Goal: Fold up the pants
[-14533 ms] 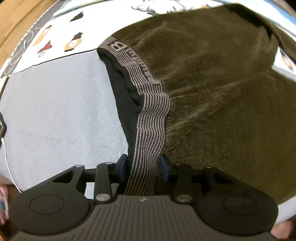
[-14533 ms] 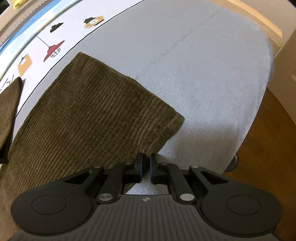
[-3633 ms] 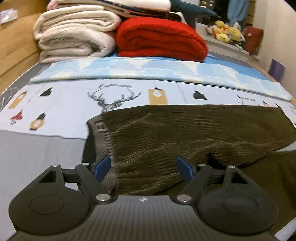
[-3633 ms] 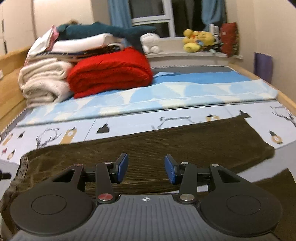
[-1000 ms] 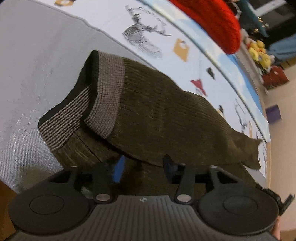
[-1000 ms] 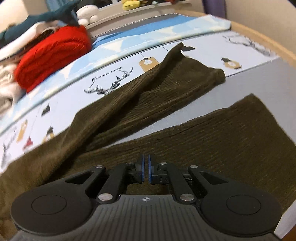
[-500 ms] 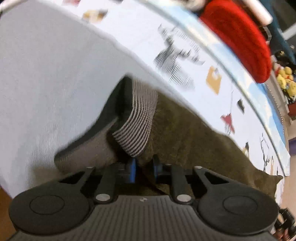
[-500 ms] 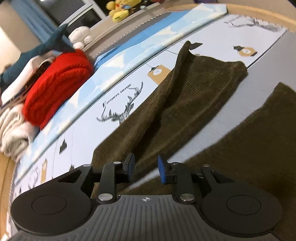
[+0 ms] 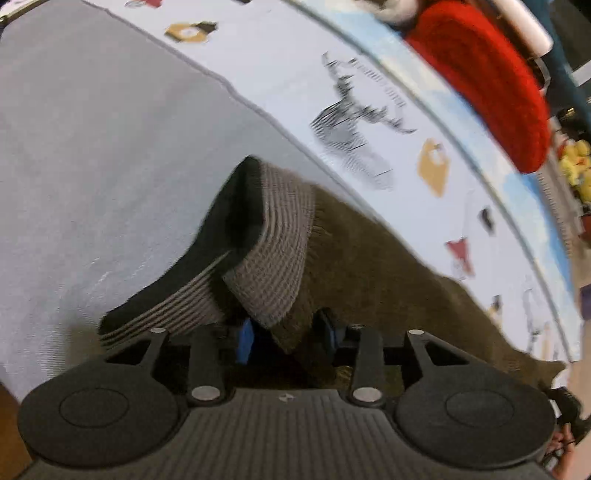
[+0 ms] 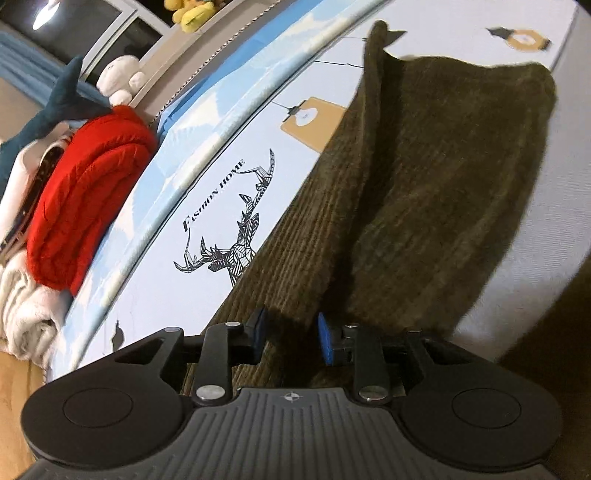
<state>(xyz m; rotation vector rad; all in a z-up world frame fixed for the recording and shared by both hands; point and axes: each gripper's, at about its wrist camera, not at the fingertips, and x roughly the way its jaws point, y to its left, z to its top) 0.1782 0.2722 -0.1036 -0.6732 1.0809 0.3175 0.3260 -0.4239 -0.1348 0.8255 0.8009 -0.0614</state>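
While both tongs — left [image 9: 286,339], right [image 10: 290,338] — gape, the pants [image 9: 388,266] lie between their fingers.

The pants [image 9: 388,266] were dark olive-brown corduroy, finely ribbed, with a waistband [image 9: 273,254] striped in grey and black and lined in black. The bedsheet [image 9: 92,140] was plain pale grey near the camera and, farther off, white printed with a black geometric deer [image 10: 232,236], mustard-yellow lamps [image 10: 310,122] and small red and black motifs, edged by a light blue band. A folded blanket [image 10: 85,192] at the far side was bright red, beside cream-white ones [image 10: 26,317]. A plush shark [image 10: 55,103] was dark teal; other toys [image 10: 192,14] were yellow. The fingers [image 9: 244,341] carried blue pads on black bodies.
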